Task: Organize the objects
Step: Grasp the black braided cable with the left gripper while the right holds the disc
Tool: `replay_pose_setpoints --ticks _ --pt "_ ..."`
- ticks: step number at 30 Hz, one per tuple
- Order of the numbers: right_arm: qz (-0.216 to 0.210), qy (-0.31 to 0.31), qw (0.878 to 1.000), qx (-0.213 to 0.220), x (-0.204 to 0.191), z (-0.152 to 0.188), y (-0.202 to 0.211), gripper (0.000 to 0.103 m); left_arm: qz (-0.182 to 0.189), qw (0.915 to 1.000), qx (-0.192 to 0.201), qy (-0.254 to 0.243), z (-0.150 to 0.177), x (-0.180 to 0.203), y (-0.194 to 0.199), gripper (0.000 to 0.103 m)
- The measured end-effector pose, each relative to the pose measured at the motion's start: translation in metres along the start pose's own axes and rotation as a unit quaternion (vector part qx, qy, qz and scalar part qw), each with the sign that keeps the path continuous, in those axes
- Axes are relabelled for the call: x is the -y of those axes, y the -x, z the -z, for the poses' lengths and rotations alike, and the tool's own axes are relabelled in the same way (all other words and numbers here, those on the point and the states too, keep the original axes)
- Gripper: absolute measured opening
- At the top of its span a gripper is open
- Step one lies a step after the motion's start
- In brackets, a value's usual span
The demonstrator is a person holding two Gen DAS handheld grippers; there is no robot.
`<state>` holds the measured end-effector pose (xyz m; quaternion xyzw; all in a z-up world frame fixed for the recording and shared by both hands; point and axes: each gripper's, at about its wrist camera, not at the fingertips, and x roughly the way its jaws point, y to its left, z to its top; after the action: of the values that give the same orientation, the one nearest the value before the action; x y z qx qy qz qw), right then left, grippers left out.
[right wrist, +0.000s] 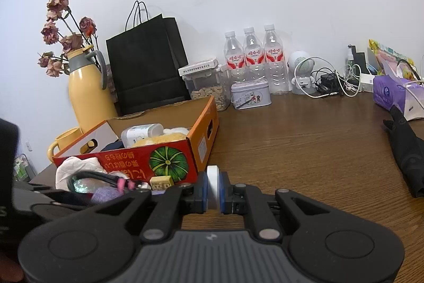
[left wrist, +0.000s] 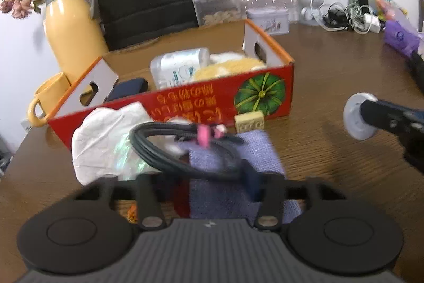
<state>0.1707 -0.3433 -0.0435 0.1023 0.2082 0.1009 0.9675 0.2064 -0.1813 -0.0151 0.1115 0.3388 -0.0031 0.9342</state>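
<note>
Just ahead of the left tool [left wrist: 220, 184], a coiled black cable [left wrist: 185, 153] lies across a purple cloth [left wrist: 233, 158], with crumpled white paper [left wrist: 106, 134] to its left. Beyond this pile sits the red cardboard box [left wrist: 201, 102], already holding a white bottle [left wrist: 177, 65] and a yellow sponge [left wrist: 225, 70]. The left tool's jaws stand partly apart, and the blur at their tips hides whether they already press on the cable or the cloth, so I cannot tell what, if anything, they hold.

To do this step well, I judge the grip should take the cable's loops together near the pink tie [left wrist: 205, 137] (so that the coil does not spill open on the lift), and should leave the cloth behind unless both are meant to go. A straight lift before swinging over the box wall would keep the loops from snagging on its edge.

Off to the right of the left tool, the right tool [right wrist: 212, 190] hangs above the worktop [right wrist: 304, 150], clamped on a white disc [right wrist: 212, 188] held on edge. A small cream block [left wrist: 249, 121] rests against the box front, beyond the cloth.
</note>
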Motion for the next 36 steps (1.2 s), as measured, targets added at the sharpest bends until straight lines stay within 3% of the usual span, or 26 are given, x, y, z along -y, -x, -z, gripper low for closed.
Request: replay_pose_setpoints --ticks 3,5,7,9,15,22,26,28,29,35,36 --pt "0.000 0.001 1.000 0.001 0.000 0.000 0.000 0.008 0.008 0.9999 0.008 0.001 0.001 -0.003 0.004 0.039" --pt "0.000 0.001 1.000 0.002 -0.001 0.000 0.001 0.008 0.013 0.9998 0.009 0.011 0.004 -0.009 0.005 0.043" --pt "0.000 0.002 1.000 0.004 -0.001 -0.001 0.002 0.008 0.019 0.9996 0.009 0.021 0.008 -0.016 0.008 0.057" --pt "-0.001 0.004 1.000 0.006 -0.002 -0.001 0.003 0.008 0.028 0.9993 0.011 0.022 0.011 -0.021 0.012 0.082" --pt "-0.001 0.005 1.000 0.009 -0.002 -0.001 0.005 0.008 0.018 0.9988 0.042 0.015 0.003 -0.020 0.021 0.103" --pt "-0.004 0.006 1.000 0.011 -0.003 -0.001 0.006 0.008 -0.022 0.9995 0.001 -0.023 -0.010 -0.005 -0.007 0.103" --pt "-0.006 0.007 1.000 0.013 -0.003 -0.001 0.007 0.008 -0.020 0.9986 -0.047 0.012 -0.011 -0.014 -0.028 0.102" --pt "-0.007 0.007 1.000 0.013 -0.004 -0.001 0.008 0.008 -0.007 0.9977 -0.055 0.039 -0.010 -0.021 -0.031 0.096" --pt "-0.007 0.008 1.000 0.012 -0.004 -0.001 0.008 0.008 0.009 0.9969 -0.057 0.054 -0.009 -0.025 -0.031 0.085" --pt "-0.006 0.008 1.000 0.011 -0.004 -0.001 0.007 0.008 0.022 0.9975 -0.047 0.049 -0.003 -0.024 -0.023 0.074" --pt "-0.005 0.008 1.000 0.010 -0.004 -0.001 0.007 0.008 0.033 0.9973 -0.045 0.048 -0.001 -0.024 -0.022 0.050"
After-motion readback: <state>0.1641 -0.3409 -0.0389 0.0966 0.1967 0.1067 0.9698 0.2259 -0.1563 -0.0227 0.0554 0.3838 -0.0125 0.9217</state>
